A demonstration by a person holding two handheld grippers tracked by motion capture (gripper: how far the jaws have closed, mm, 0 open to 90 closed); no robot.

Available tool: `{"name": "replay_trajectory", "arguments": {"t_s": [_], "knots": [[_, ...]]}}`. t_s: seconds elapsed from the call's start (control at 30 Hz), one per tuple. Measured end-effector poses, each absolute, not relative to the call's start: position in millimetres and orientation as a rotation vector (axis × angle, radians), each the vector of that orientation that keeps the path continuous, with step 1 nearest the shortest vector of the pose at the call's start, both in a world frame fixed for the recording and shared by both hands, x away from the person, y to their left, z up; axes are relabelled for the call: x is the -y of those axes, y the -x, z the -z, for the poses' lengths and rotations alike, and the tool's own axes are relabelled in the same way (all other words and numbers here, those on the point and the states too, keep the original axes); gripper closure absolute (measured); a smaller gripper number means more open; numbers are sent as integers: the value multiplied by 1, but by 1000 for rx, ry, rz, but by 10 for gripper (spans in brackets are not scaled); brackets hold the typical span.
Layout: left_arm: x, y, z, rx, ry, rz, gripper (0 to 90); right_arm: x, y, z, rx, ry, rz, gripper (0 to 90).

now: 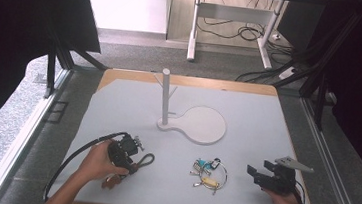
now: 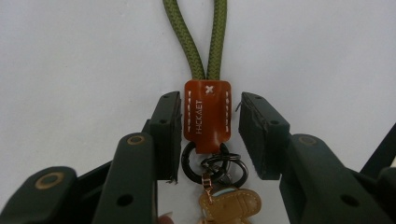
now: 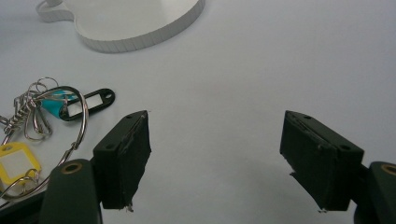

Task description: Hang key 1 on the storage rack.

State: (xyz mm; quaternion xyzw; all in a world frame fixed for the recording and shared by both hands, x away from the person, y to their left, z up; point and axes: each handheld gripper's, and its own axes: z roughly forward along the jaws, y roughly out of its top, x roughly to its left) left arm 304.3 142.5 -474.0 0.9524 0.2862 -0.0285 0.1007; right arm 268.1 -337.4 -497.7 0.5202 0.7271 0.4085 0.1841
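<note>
Keychain [image 2: 207, 115]: on the table [image 1: 246, 138], front left, between the left gripper's jaws; orange leather tab stamped "HICKAET", white cross stitch on top.
Cord [image 2: 200, 37]: olive green loop, running away from the tab.
Rings [image 2: 219, 165]: dark, below the tab, with a tan charm [image 2: 229, 205].
Left gripper [image 2: 209, 135]: jaws parted, one at each side of the tab, small gap on the right.
Right gripper [image 3: 215, 161]: jaws wide apart, nothing between, front right.
Key ring [image 3: 44, 116]: mid-front, with black, teal and yellow tags; labels blank.
Stand [image 1: 165, 100]: white post on a round base, centre.
</note>
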Motion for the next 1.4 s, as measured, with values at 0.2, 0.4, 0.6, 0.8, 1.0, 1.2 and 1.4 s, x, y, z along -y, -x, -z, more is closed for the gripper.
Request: {"name": "replay_trajectory", "arguments": {"t_s": [0.2, 0.4, 0.6, 0.8, 1.0, 1.2, 1.4], "knots": [[-137, -307, 477, -829, -2852, 91, 649, 337, -268, 498, -2059, -1464, -1147, 246], [-132, -307, 478, -818, -2891, 75, 656, 337, -268, 499, -2059, -1464, -1144, 247], [-130, -304, 479, -816, -2894, 43, 653, 335, -269, 500, -2064, -1463, -1136, 248], [-130, -302, 479, -819, -2891, 25, 661, 334, -269, 500, -2069, -1456, -1126, 249], [-135, -303, 477, -812, -2864, 9, 669, 335, -268, 499, -2054, -1448, -1134, 256], [-146, -305, 465, -818, -2787, 44, 670, 337, -268, 499, -2051, -1457, -1134, 256], [-157, -304, 444, -827, -2701, 44, 670, 337, -267, 499, -2052, -1450, -1125, 261]]}}
